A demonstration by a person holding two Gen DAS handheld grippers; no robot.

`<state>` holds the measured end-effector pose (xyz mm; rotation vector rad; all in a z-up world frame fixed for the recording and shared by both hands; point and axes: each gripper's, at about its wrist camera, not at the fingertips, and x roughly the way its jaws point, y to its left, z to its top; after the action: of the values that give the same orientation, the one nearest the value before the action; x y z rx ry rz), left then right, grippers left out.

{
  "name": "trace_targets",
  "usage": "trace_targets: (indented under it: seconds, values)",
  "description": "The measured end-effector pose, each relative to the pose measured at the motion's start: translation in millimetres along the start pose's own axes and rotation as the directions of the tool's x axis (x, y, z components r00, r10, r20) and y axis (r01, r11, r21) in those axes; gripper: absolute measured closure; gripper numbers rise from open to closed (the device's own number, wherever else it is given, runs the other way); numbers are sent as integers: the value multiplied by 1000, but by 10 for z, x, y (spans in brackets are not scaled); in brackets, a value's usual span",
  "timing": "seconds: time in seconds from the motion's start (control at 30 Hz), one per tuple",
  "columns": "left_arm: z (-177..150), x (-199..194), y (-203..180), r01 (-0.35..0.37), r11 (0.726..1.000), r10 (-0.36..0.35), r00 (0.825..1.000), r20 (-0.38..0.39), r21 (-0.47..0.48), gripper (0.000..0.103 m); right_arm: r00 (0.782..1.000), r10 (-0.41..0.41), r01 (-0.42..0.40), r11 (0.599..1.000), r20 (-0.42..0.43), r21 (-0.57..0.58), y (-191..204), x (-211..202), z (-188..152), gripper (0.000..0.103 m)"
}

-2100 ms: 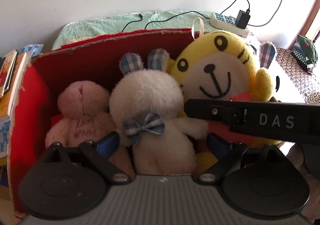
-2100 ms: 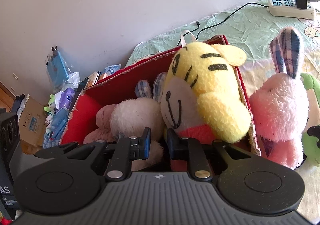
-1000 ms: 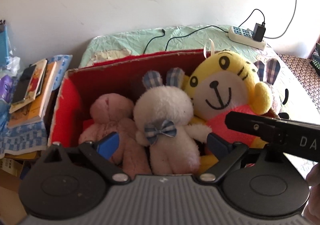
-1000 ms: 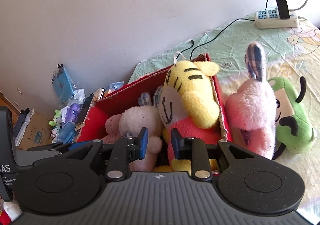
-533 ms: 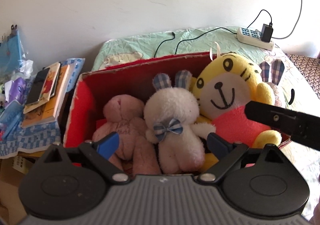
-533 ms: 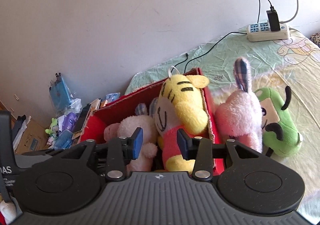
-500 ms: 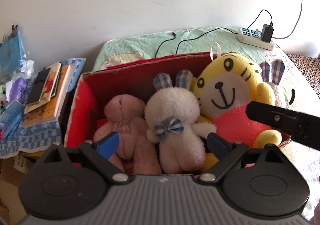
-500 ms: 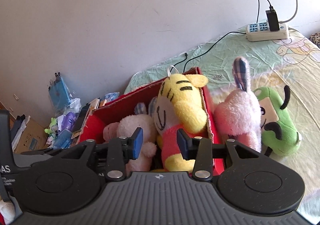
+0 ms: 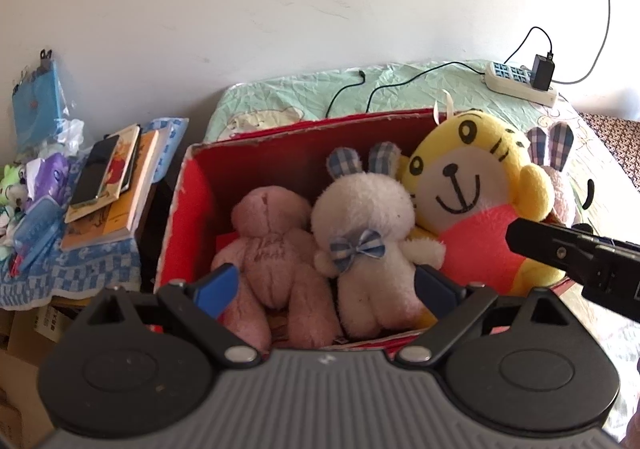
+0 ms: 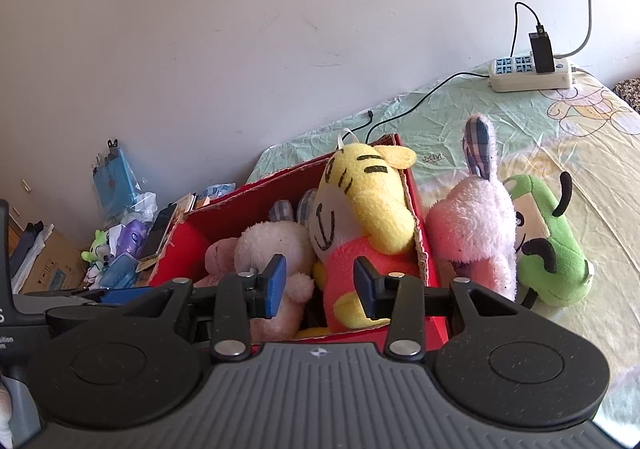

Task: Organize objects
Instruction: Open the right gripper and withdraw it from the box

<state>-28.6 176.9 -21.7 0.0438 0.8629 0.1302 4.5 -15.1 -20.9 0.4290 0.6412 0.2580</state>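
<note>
Three plush toys sit upright, packed side by side in the red box point(image 9: 188, 205) to save room. The left gripper point(image 9: 326, 287) hangs wide and empty; the right gripper point(image 10: 318, 283), partly parted, holds nothing, its jaws just opened.

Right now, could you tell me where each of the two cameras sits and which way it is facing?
Left wrist: sits on the left gripper, angled down into the red box head-on at the yellow tiger; its own wide-open fingers show, plus the right gripper's side.
Right wrist: sits on the right gripper, viewing the box from its right end; its own open fingers show, nothing between them, having just opened.
Shared: box, tiger, white rabbit, power strip.
</note>
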Motion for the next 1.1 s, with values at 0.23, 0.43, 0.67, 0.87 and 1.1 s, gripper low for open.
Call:
trace_targets:
  seconds: [0.23,0.43,0.67,0.87,1.1]
  values:
    - [5,13,-22,-23,999,22,1000,-22,-28,8,999,32,-32,999,-13,-32,-70,-46,62,62]
    - [48,-84,-201,-11,999,10,1000,-15,-31,8,997,77,-77,997,-22,-15,-300,-209,178,62]
    - [135,-263,-582,51,998,-51,999,2,-21,8,996,84,-84,996,12,27,-680,-496,296,61]
    - [157,-427,-1036,103,994,-103,994,31,28,8,998,59,-60,996,22,58,-997,-672,324,61]
    - [105,-478,-1532,149,986,-151,988,29,79,8,1000,20,-21,995,17,98,-1418,-837,319,61]
